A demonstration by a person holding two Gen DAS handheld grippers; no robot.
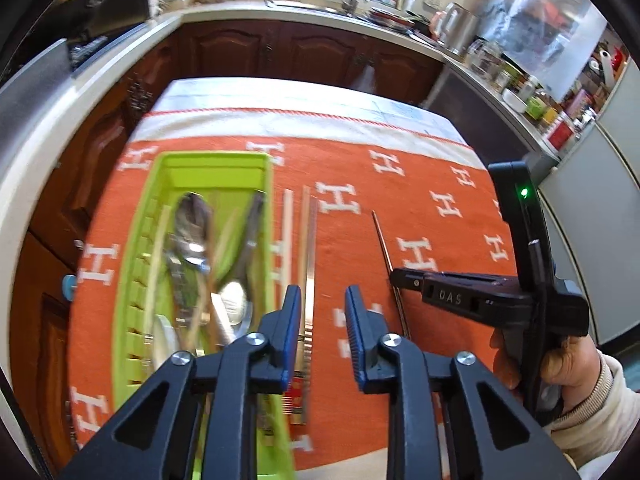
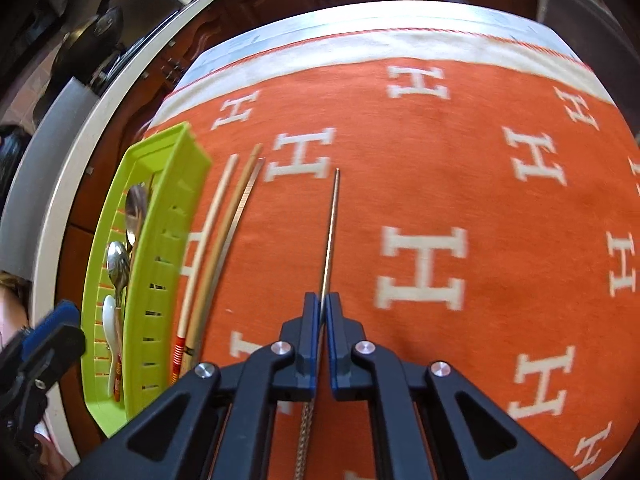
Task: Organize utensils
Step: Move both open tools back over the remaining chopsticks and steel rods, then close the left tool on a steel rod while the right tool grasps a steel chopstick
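A lime green utensil tray (image 1: 136,264) (image 2: 168,216) lies at the left of the orange cloth and holds spoons (image 1: 192,224) and other cutlery. Several chopsticks (image 1: 306,264) (image 2: 208,248) lie on the cloth just right of the tray. My left gripper (image 1: 323,300) is open and empty, above the chopsticks' near ends. My right gripper (image 2: 323,304) is shut on a thin metal chopstick (image 2: 331,232), which points away along the cloth; it also shows in the left wrist view (image 1: 386,252), with the right gripper (image 1: 396,280) at it.
The table has an orange cloth with white H letters (image 2: 424,268). Dark wood cabinets (image 1: 280,48) and a white counter with a sink and jars (image 1: 500,68) surround it. The left gripper shows at the left edge of the right wrist view (image 2: 48,332).
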